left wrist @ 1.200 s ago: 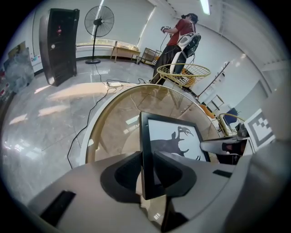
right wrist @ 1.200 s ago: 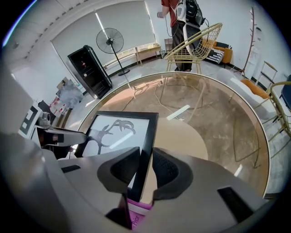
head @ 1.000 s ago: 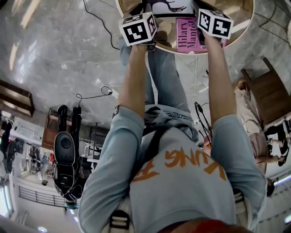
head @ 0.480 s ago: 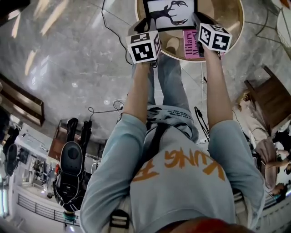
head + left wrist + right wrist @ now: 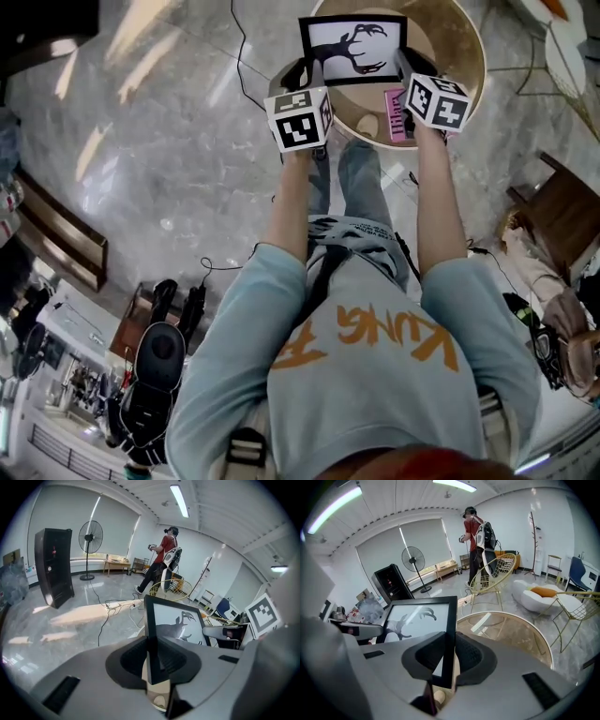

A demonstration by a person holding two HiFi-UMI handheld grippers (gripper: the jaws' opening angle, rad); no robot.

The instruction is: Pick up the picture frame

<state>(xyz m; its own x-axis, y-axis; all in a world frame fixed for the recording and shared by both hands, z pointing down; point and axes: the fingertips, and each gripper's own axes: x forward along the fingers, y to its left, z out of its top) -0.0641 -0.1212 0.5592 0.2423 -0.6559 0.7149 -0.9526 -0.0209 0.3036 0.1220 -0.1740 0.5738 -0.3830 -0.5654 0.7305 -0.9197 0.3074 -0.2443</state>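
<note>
Because the picture frame point(image 5: 352, 49) is wide and thin, it is gripped at both sides at once. The left gripper point(image 5: 303, 73) is clamped on its left edge and the right gripper point(image 5: 405, 67) on its right edge, so that the load is shared and twisting is resisted. In each gripper view the black moulding is seen edge-on, pinched between dark ribbed pads point(image 5: 176, 658) that are pressed against its front and back. The frame is held over the round table point(image 5: 472, 56), apparently clear of its top, with the print turned up toward the head camera. The moulding is flat, square-cornered and matt black, and a dark antlered silhouette is set on a white ground inside it. A faint sheen suggests glazing, so a firm but careful grip is judged necessary. The table top is glossy and brownish within a pale gold rim, and a pink book point(image 5: 395, 114) is left lying on it near the right gripper.
</note>
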